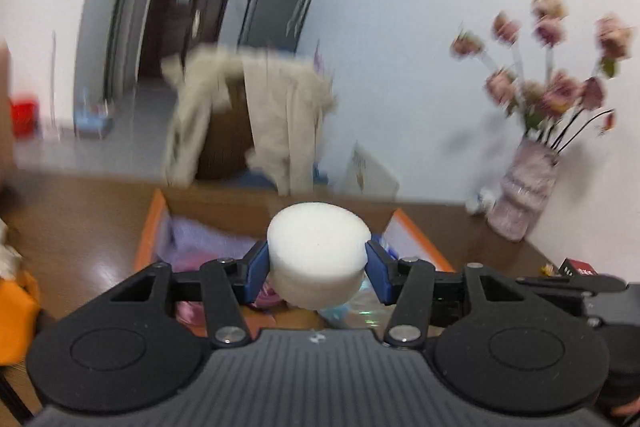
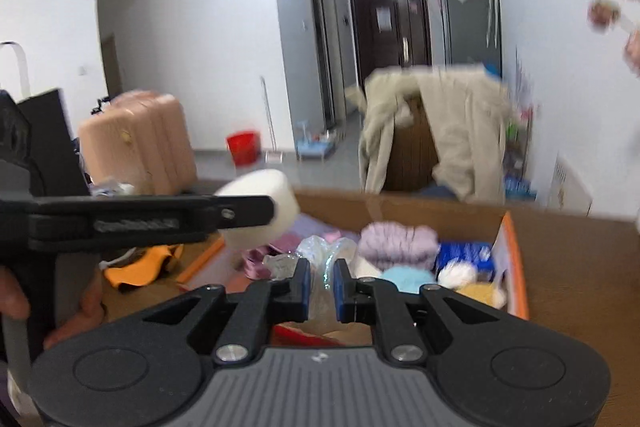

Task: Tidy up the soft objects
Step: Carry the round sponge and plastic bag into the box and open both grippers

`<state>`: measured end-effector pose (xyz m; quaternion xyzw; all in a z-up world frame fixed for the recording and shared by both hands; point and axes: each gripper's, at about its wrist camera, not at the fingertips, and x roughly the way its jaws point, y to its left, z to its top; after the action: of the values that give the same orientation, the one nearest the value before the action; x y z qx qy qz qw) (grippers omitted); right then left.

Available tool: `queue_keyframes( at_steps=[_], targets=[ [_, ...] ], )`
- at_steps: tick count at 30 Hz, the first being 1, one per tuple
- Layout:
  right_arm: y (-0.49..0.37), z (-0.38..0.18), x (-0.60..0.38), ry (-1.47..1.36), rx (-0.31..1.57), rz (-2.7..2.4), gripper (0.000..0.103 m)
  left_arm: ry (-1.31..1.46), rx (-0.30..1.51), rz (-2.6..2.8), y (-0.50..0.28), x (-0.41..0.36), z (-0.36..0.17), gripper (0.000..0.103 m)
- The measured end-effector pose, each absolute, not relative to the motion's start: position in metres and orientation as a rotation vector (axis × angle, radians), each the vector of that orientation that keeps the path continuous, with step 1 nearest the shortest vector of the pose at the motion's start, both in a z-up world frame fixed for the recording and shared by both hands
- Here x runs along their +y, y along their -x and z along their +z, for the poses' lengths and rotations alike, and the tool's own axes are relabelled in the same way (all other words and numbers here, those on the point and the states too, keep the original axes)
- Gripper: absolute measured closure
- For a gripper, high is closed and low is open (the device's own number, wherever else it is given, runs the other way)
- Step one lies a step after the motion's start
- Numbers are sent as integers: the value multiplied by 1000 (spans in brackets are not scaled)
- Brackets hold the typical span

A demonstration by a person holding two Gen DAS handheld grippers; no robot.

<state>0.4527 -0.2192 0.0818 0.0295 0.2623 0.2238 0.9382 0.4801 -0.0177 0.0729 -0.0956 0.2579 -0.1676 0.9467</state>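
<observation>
A white foam cylinder (image 1: 317, 253), short, round and matte with a flat top, is sitting at the centre of the left wrist view, where the left gripper (image 1: 317, 267) is squeezing it between two blue pads (image 1: 256, 267) pressed against its curved sides. In the right wrist view the same cylinder is showing at centre left, above the near-left edge of a cardboard box (image 2: 400, 205) with orange-edged flaps. The right gripper (image 2: 322, 285) is hovering low in the middle of that view with its pads drawn near each other, a narrow slit between them and nothing gripped. Inside the box one lilac knitted bundle (image 2: 398, 241), one crinkled clear plastic bag (image 2: 326, 251), one blue packet (image 2: 464, 255), one pale blue ball (image 2: 408, 277) and one yellow ball (image 2: 482, 293) are lying close together. The box is resting on a brown wooden table (image 2: 580, 267). One vase of pink flowers (image 1: 524, 187) is standing at the right of the left view, one beige coat (image 2: 436, 131) is hanging over a chair, and one pink suitcase (image 2: 136, 143) and one red bucket (image 2: 242, 147) are standing on the grey floor of a white-walled room.
</observation>
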Motion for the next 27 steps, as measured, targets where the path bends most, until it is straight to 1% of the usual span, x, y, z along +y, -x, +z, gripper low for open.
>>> queue_keyframes(
  at_steps=[4,5,6,8,10,11,12,13,14,17,18,22,23,27],
  targets=[
    [-490,42,-211,-47,636,442,91,185,645,-332,-528,-33,31,50],
    [-495,33,-210,-48,657,441,91,157,678,-334,-535,-39,19,49],
    [-499,24,-210,-54,679,442,89,140,700,-336,-538,-40,10,47],
    [-506,10,-209,-50,722,445,82,150,724,-332,-541,-40,-5,38],
    [-507,7,-213,-67,704,452,75,151,721,-345,-543,-39,-9,29],
    [-507,7,-214,-75,710,459,68,144,719,-346,-541,-38,-10,20],
    [-507,7,-216,-79,711,458,62,139,717,-346,-541,-39,-8,18],
    [-508,8,-217,-80,715,472,61,133,722,-344,-540,-37,-7,18],
    [-508,10,-218,-78,722,484,60,128,721,-348,-537,-36,-3,18],
    [-504,26,-225,-77,695,486,43,125,671,-354,-525,-27,22,17],
    [-498,35,-230,-76,674,485,41,120,653,-352,-521,-25,30,17],
    [-479,72,-246,-49,600,445,40,82,571,-310,-499,-9,69,14],
    [-474,81,-251,-41,583,425,38,76,555,-298,-492,-4,79,13],
    [-452,119,-270,-23,524,358,37,55,514,-256,-466,12,111,10]
  ],
)
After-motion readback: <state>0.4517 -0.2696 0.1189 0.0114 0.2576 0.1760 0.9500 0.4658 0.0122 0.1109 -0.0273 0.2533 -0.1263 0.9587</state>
